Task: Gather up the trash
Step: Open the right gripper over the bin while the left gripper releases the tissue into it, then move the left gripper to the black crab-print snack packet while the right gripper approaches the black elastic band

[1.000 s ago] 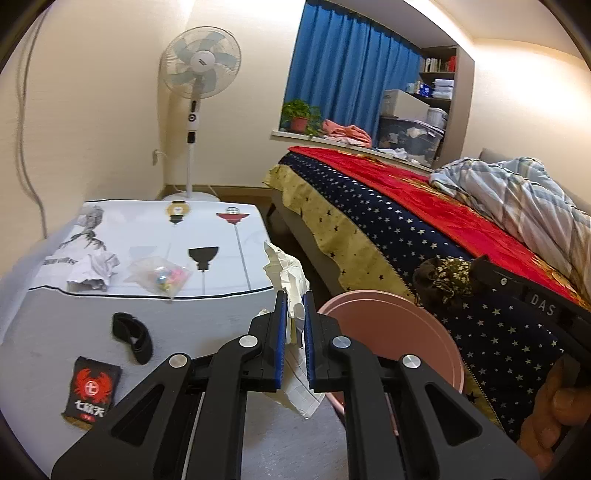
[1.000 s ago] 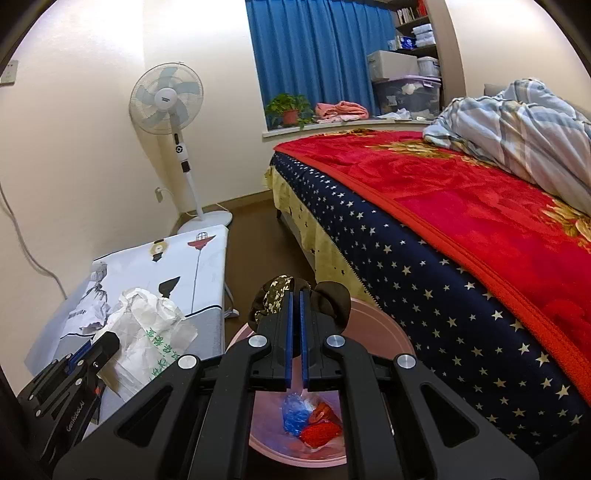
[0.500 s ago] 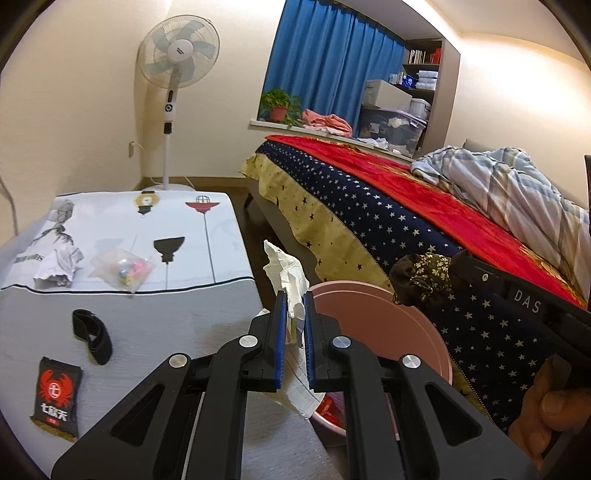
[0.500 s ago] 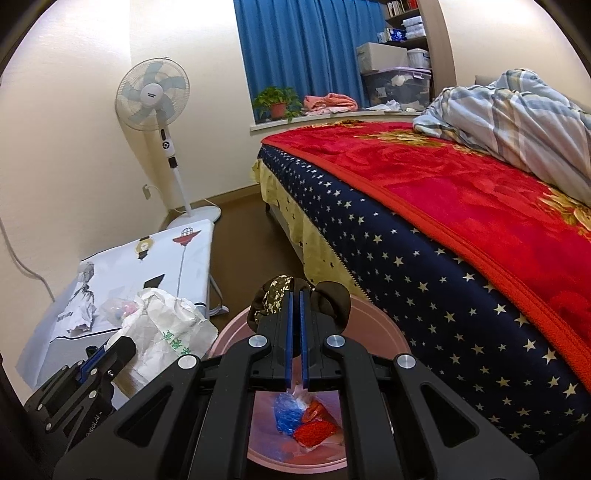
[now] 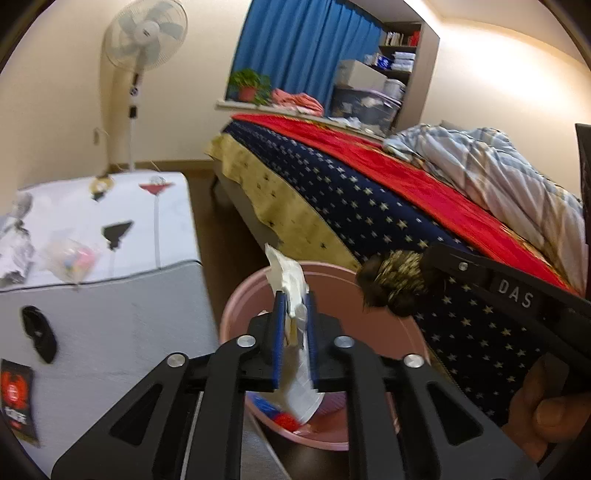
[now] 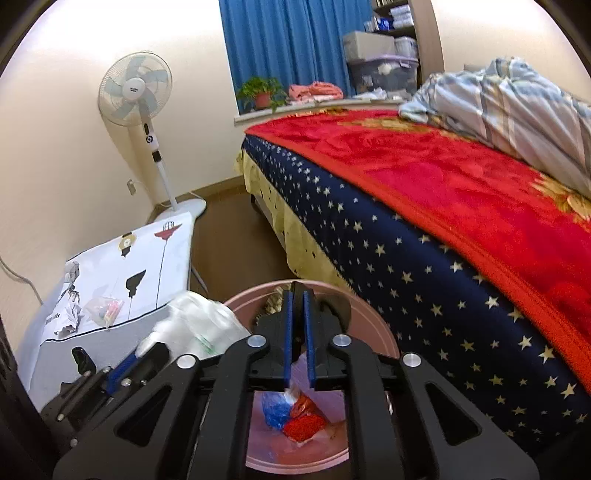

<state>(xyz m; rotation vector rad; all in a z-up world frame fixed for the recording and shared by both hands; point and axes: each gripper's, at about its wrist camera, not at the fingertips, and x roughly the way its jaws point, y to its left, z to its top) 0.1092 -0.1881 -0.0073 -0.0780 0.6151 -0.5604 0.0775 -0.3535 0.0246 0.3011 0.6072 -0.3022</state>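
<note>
Blue-padded jaws of the left gripper (image 5: 294, 317) are opening, with a crumpled white plastic bag (image 5: 291, 284) between the pads and hanging over the pink bin (image 5: 236, 314). The right gripper (image 6: 298, 325) is also opening its narrow jaws over the same bin; a dark, gold-flecked fabric piece (image 5: 397, 282) is sitting at its tips, and whether the pads are pressing on it cannot be told. Blue and red wrappers (image 6: 295, 413) are lying at the bin's bottom.

For a clean release, both loads should be kept inside the rim while the jaws are widening — the bag is light and likely to cling to a pad, so a full opening before withdrawal is advisable.

Further off, on the desk (image 5: 110, 317), more trash is waiting: a black sachet (image 5: 14, 398), a clear wrapper (image 5: 70, 258) and crumpled paper (image 5: 14, 247), with a black strap (image 5: 38, 332) between. Beyond are standing the bed (image 5: 369, 206) and fan (image 5: 146, 33).
</note>
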